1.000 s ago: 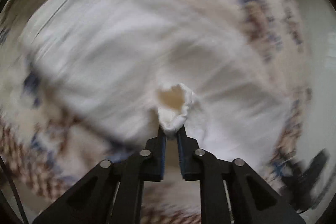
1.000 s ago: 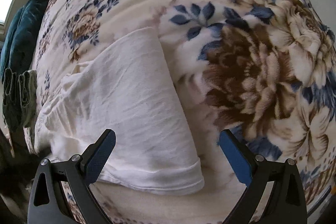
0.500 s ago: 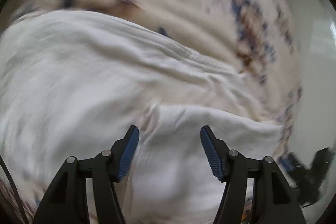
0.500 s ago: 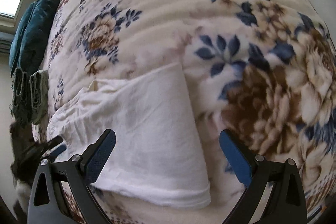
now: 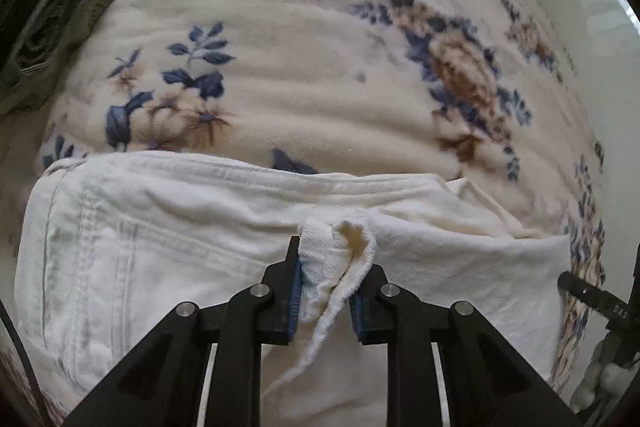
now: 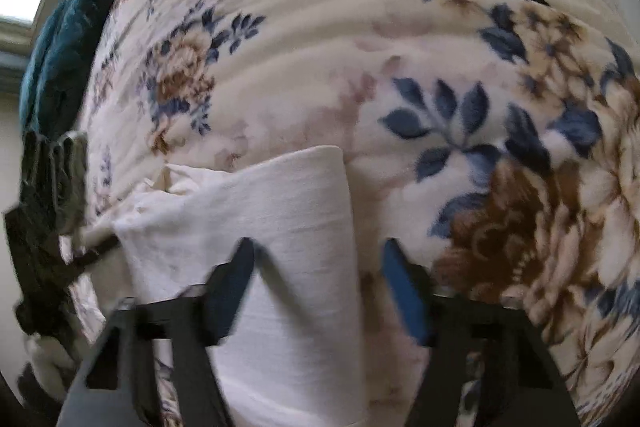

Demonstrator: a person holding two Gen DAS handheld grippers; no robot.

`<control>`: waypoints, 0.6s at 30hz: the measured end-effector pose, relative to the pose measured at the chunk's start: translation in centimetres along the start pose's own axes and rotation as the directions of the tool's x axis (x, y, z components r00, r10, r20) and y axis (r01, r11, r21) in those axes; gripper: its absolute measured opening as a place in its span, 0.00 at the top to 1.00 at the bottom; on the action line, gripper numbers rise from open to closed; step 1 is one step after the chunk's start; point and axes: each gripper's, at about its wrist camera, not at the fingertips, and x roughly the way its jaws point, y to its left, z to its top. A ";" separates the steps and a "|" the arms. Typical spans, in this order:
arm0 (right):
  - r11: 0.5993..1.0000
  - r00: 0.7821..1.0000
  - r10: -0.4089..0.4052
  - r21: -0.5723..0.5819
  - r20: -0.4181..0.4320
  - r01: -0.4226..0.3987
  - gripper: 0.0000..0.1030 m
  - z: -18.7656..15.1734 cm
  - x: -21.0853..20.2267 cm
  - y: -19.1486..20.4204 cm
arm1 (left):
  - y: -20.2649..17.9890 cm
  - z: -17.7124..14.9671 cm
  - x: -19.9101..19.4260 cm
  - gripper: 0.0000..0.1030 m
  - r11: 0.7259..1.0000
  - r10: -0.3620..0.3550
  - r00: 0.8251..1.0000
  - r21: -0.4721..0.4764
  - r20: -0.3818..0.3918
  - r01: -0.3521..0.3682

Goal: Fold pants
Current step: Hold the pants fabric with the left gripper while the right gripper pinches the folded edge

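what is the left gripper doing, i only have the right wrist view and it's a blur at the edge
Observer: The left gripper is shut on a bunched fold of the white pants; its fingers have just closed.
Operator: which part of the pants
Observer: Close to the waistband, which lies along the far edge; the stitched seams sit left of the grip.
Operator: anything else on the bed over there
Observer: An olive green garment is bunched at the far left edge of the floral blanket.

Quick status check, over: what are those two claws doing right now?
Left gripper clamped on white pants. Right gripper closing astride the pants' folded edge. Nothing in the way.
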 end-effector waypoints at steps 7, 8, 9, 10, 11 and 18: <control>0.998 0.999 0.051 0.023 0.013 -0.051 0.42 1.7 0.1 0.6 | -0.2 -0.2 0.1 0.83 0.998 -0.041 0.999 -0.038 0.003 0.041; 0.997 0.997 0.070 0.037 -0.009 -0.070 0.42 2.1 0.7 0.4 | 0.0 -0.4 0.0 0.83 0.998 -0.043 0.999 -0.044 0.006 0.044; 0.995 0.996 0.086 0.050 -0.024 -0.085 0.42 2.3 1.3 0.2 | 0.8 -0.9 -0.7 0.83 0.998 -0.044 0.999 -0.046 0.005 0.044; 0.994 0.996 0.092 0.059 -0.021 -0.090 0.49 2.5 1.6 0.0 | 0.8 -1.0 -0.8 0.83 0.998 -0.047 0.999 -0.047 0.005 0.047; 0.996 0.998 0.068 0.059 -0.004 -0.067 0.58 2.6 1.7 -0.1 | 0.9 -1.0 -1.1 0.83 0.997 -0.056 0.998 -0.056 0.012 0.056; 0.999 0.995 0.036 -0.028 0.096 -0.034 0.76 2.3 -0.2 1.3 | 1.8 -1.4 -1.4 0.80 0.993 -0.078 0.997 -0.084 0.015 0.079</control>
